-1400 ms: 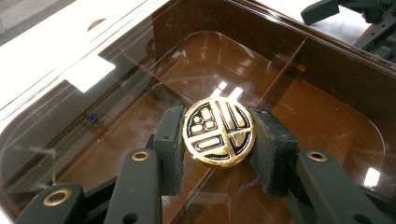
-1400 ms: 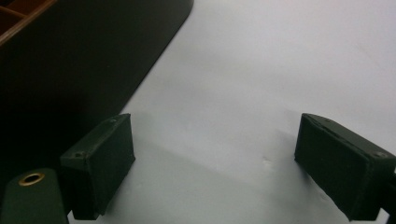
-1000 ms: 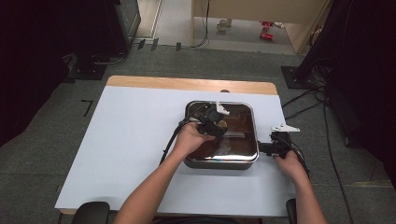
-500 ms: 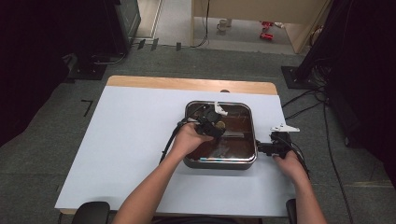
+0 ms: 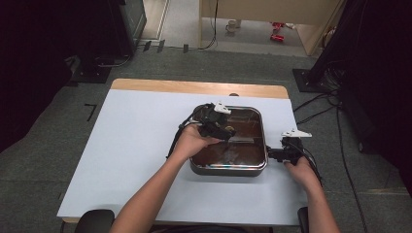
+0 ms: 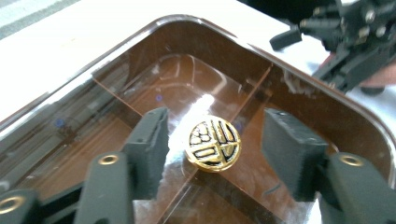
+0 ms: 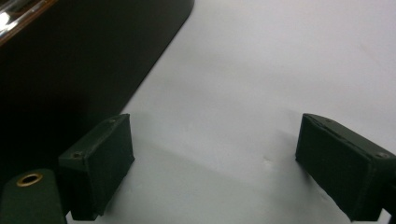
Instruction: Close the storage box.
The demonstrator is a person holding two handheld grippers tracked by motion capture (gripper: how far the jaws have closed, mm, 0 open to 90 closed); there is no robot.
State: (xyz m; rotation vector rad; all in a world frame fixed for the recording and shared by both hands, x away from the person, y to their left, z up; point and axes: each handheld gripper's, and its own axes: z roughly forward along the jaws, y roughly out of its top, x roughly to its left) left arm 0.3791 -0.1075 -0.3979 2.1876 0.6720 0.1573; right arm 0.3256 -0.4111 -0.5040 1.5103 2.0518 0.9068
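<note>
One white tabletop (image 5: 131, 160) with wooden far edge stands on grey carpet (image 5: 43, 160).

Left gripper (image 5: 228, 132) shifts slightly toward the person over the brown lidded box (image 5: 248, 165), now over the lid's centre, fingers (image 6: 149, 140) spread either side of the gold knob (image 6: 214, 143).
</note>
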